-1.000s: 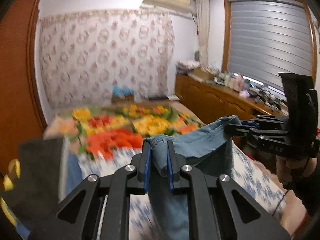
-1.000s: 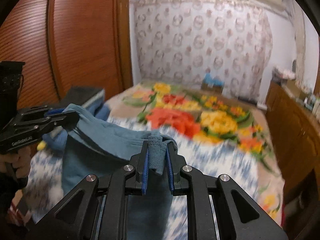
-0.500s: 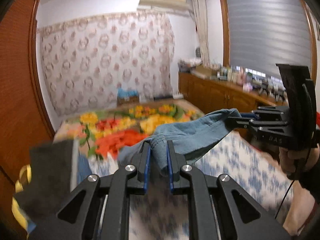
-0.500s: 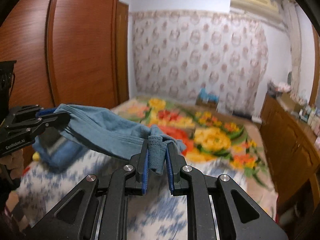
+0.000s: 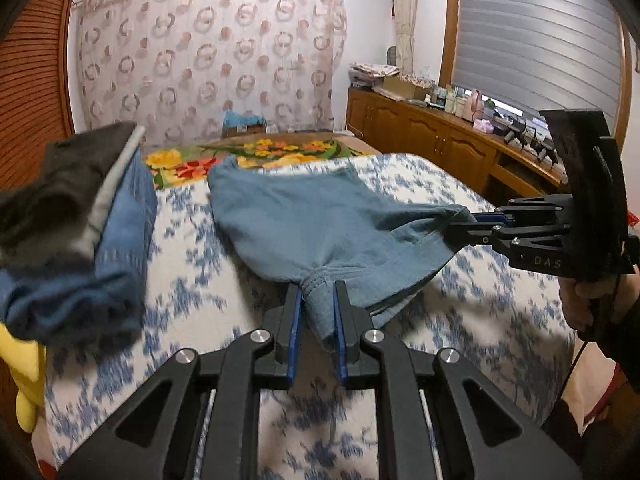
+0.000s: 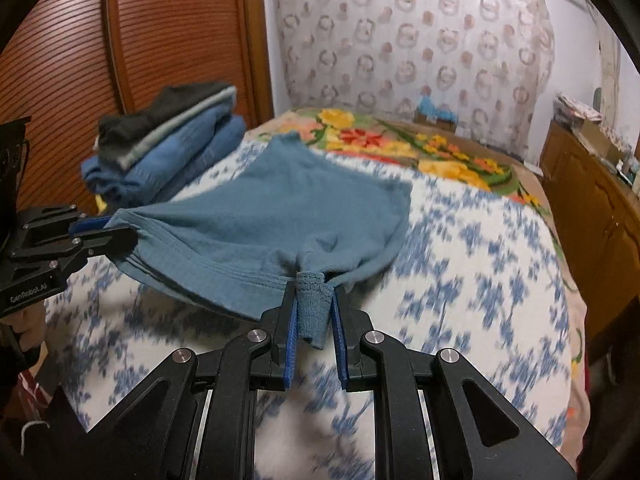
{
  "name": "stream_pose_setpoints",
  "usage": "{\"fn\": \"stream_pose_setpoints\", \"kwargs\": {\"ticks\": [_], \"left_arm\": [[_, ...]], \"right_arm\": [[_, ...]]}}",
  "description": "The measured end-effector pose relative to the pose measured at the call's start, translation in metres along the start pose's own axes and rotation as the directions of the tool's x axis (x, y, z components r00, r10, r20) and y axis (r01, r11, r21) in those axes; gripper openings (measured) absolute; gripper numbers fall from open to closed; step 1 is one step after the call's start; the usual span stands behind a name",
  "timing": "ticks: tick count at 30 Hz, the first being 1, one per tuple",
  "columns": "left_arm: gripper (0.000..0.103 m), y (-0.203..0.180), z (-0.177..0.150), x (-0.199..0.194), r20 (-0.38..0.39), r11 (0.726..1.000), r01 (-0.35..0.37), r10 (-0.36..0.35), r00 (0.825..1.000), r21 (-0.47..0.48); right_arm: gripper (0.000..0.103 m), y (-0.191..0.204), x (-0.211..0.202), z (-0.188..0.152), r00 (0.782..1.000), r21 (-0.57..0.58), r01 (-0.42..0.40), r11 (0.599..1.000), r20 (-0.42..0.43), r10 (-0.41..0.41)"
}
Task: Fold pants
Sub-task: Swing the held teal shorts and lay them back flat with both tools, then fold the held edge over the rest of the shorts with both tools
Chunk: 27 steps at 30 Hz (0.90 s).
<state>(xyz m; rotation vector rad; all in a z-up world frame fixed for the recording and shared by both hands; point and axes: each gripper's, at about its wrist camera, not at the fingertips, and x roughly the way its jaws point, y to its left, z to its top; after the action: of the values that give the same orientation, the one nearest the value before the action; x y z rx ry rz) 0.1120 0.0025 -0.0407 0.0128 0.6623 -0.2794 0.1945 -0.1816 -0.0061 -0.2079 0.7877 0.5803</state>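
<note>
Soft, even indoor light, slightly dim. The bedspread [image 5: 460, 308] is smeared with motion blur, as is the stack of clothes [image 5: 72, 240] at left. The pants [image 6: 280, 216] cast a soft shadow beneath. Fisheye bending curves the wardrobe [image 6: 120, 40]; corners go black.

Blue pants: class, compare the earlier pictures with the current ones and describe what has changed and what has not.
The blue pants came down from hanging in the air and now lie spread on the bed, far end toward the floral blanket. Both grips are unchanged: the left gripper and the right gripper stay shut on the waistband. The folded pile stayed put.
</note>
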Motion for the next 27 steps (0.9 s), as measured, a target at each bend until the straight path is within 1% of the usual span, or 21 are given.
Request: {"fn": "stream_pose_setpoints", "kwargs": {"ticks": [8,13,16,24,27], "left_arm": [[0.012,-0.008,-0.019,-0.017,-0.004,1.0,0.001,-0.002,1.0,-0.02],[0.012,-0.016,-0.033,-0.023,-0.02,1.0,-0.002,0.002,1.0,-0.019],[0.012,-0.02,-0.044,-0.026,-0.032,1.0,0.0,-0.001,0.999,-0.022],[0.013,-0.02,-0.063,-0.014,-0.074,0.999,-0.011,0.008,0.997,-0.035],[0.013,-0.019,-0.065,-0.012,-0.079,0.999,-0.01,0.007,0.997,-0.044]], "right_arm": [[0.013,0.016,-0.01,-0.026,1.0,0.031,-0.005,1.0,-0.009,0.006],[0.013,0.02,-0.02,-0.038,1.0,0.042,-0.017,0.999,-0.005,0.017],[0.013,0.024,-0.022,-0.05,1.0,0.046,-0.018,0.999,-0.013,0.019],[0.013,0.029,-0.009,-0.078,0.999,0.064,-0.007,0.998,-0.048,0.01],[0.014,0.027,-0.009,-0.081,0.999,0.076,-0.015,0.997,-0.04,0.018]]}}
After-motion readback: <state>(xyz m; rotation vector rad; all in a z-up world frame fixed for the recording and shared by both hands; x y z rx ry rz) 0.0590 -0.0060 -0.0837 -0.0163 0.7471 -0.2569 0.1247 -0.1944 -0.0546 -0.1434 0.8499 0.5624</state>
